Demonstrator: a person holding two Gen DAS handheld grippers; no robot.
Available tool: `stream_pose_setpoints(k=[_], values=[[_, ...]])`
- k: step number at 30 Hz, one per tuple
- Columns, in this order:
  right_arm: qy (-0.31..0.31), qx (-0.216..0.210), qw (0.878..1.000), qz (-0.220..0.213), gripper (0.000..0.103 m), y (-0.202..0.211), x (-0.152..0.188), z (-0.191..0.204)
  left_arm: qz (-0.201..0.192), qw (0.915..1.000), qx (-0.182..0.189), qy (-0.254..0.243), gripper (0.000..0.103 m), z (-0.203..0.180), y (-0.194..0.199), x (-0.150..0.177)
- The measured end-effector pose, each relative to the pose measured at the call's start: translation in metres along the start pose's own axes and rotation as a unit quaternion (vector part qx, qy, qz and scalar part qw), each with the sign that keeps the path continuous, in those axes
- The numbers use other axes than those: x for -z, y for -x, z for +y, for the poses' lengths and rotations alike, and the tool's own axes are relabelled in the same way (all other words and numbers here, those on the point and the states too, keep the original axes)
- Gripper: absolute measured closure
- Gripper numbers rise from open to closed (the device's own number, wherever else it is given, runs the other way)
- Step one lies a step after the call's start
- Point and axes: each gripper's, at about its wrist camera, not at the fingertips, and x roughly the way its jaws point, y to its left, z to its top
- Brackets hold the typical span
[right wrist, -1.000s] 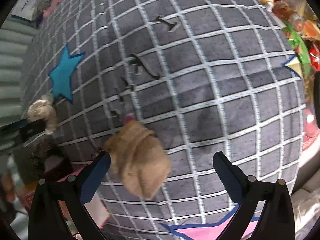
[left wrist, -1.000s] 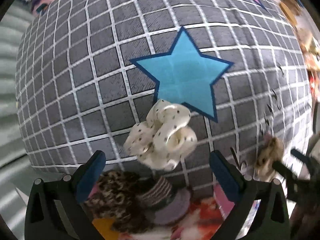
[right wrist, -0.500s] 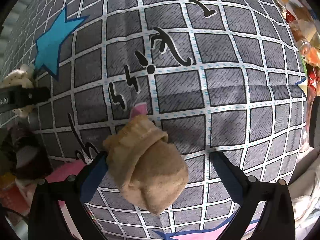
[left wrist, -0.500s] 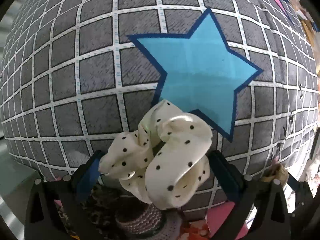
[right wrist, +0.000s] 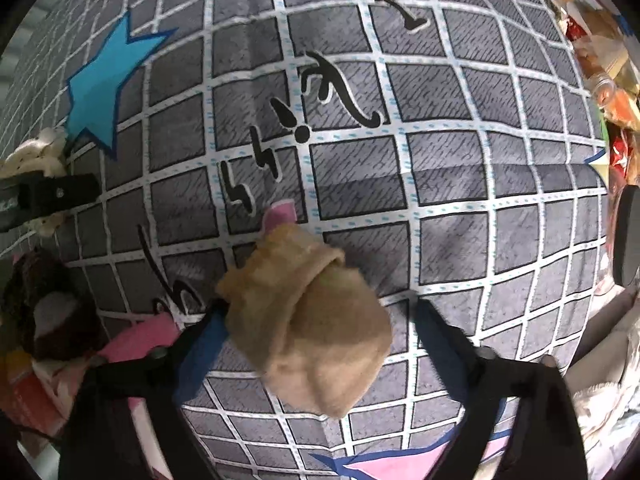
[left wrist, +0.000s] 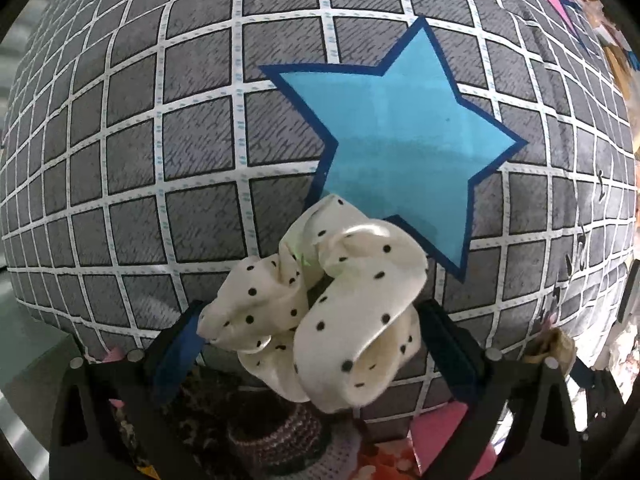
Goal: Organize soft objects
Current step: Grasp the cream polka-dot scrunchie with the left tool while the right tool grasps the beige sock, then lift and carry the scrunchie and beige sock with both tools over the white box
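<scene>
Cream satin, black-dotted: that ruffled scrunchie (left wrist: 320,316) sits between the fingers of the left gripper (left wrist: 312,332), jaws closing in on it, pads at its ruffles on either side but not yet visibly pressing. It lies on the grey grid-printed cloth (left wrist: 160,140), at the lower tip of the blue star (left wrist: 400,140), its bulk running across the gripper's gap from pad to pad.

Over on the other side, the right gripper (right wrist: 320,332) is closing too, around a rolled tan knitted sock (right wrist: 312,320). The left pad touches the roll; the right pad stands apart (so no squeeze yet). The sock's long axis runs diagonally, cuffed end up toward the black lettering (right wrist: 280,148), fat end down toward the camera.

This looks like a double pick-up, the grasp itself. Next: finish both closures firmly enough to gather soft fabric, then lift straight up. Where they go, I can't tell.
</scene>
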Motion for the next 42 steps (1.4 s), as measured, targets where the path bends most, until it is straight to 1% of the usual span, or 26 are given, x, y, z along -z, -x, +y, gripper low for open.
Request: stream_pose_setpoints(k=[1,2,3,4,5,6,7,8,10,11,16,19,22,23,24,26,31,34,36,39,42], values=[[0.0,-0.001,1.0,-0.005,0.028,0.003,0.001,0.0,-0.001,1.0,0.0,-0.002,0.012,0.0,0.003,0.001],[0.001,-0.002,1.0,-0.008,0.039,0.005,0.001,-0.001,-0.004,1.0,-0.001,-0.008,0.021,0.0,0.008,0.004],[0.001,-0.003,1.0,-0.01,0.048,0.007,0.001,-0.001,-0.008,0.9999,-0.002,-0.013,0.028,0.0,0.011,0.005],[0.0,-0.009,1.0,-0.011,0.052,0.009,0.002,-0.002,-0.011,0.9998,-0.003,-0.016,0.045,0.0,0.016,0.006],[-0.002,-0.019,1.0,-0.01,0.058,0.01,0.001,-0.005,-0.014,0.9997,-0.002,-0.018,0.07,0.002,0.02,0.007],[-0.005,-0.031,0.999,-0.008,0.064,0.011,0.001,-0.006,-0.014,0.9997,0.006,-0.019,0.079,0.003,0.023,0.008],[-0.012,-0.048,0.999,-0.005,0.065,0.015,0.0,-0.008,-0.01,0.9996,0.022,-0.013,0.079,0.006,0.025,0.009],[-0.017,-0.052,0.999,-0.004,0.065,0.017,0.0,-0.009,-0.011,0.9994,0.031,-0.007,0.079,0.009,0.029,0.011],[-0.024,-0.066,0.997,-0.011,0.065,0.025,0.0,-0.011,-0.026,0.9992,0.028,-0.012,0.079,0.01,0.041,0.016],[-0.025,-0.071,0.997,-0.014,0.065,0.029,0.002,-0.011,-0.038,0.9988,0.023,-0.022,0.079,0.008,0.051,0.021],[-0.029,-0.086,0.995,-0.029,0.065,0.053,0.0,-0.007,-0.067,0.9954,0.037,-0.057,0.079,0.0,0.089,0.044],[-0.034,-0.096,0.994,-0.034,0.064,0.066,0.002,-0.004,-0.085,0.9915,0.046,-0.087,0.079,-0.009,0.115,0.064],[-0.036,-0.098,0.994,-0.039,0.064,0.08,0.005,0.002,-0.097,0.9878,0.049,-0.112,0.079,-0.018,0.131,0.083],[-0.038,-0.098,0.994,-0.042,0.064,0.084,0.007,0.006,-0.1,0.987,0.049,-0.116,0.079,-0.015,0.13,0.081],[-0.042,-0.1,0.993,-0.043,0.064,0.088,0.008,0.008,-0.103,0.9863,0.049,-0.119,0.079,-0.015,0.132,0.086],[-0.047,-0.108,0.992,-0.043,0.064,0.087,0.019,-0.007,-0.105,0.985,0.056,-0.124,0.079,-0.019,0.138,0.093],[-0.059,-0.104,0.991,-0.054,0.064,0.091,0.034,-0.008,-0.118,0.9808,0.062,-0.143,0.079,-0.027,0.14,0.114],[-0.066,-0.101,0.991,-0.057,0.064,0.094,0.045,-0.011,-0.112,0.9792,0.073,-0.152,0.079,-0.028,0.139,0.122],[-0.072,-0.101,0.991,-0.055,0.064,0.095,0.053,-0.011,-0.11,0.9776,0.079,-0.161,0.079,-0.027,0.14,0.131],[-0.077,-0.1,0.99,-0.055,0.064,0.097,0.066,-0.007,-0.112,0.9744,0.077,-0.179,0.079,-0.026,0.143,0.148],[-0.08,-0.103,0.99,-0.059,0.064,0.102,0.079,-0.001,-0.121,0.9715,0.076,-0.189,0.079,-0.023,0.148,0.165]])
